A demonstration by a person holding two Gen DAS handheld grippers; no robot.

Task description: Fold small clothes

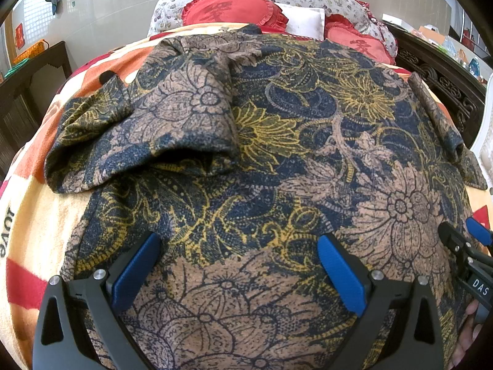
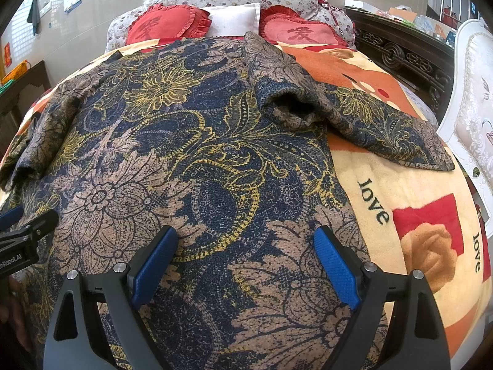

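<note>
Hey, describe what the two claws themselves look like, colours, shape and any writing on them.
Both look alike: the left claw and right claw have matte black angular frames with triangular cutouts and silver round bolts. Each finger carries a textured blue pad. White lettering shows on their black sides, partly cut off. No cables or sleeves visible.

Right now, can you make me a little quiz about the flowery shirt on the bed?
1. True or false: both grippers are open above the flowery shirt.
2. What word is printed on the blanket? A) love B) home C) star
3. Fill in: the left sleeve lies folded over the shirt's ____.

Key:
1. True: the left gripper and the right gripper have their jaws apart and hold nothing.
2. A
3. body
</note>
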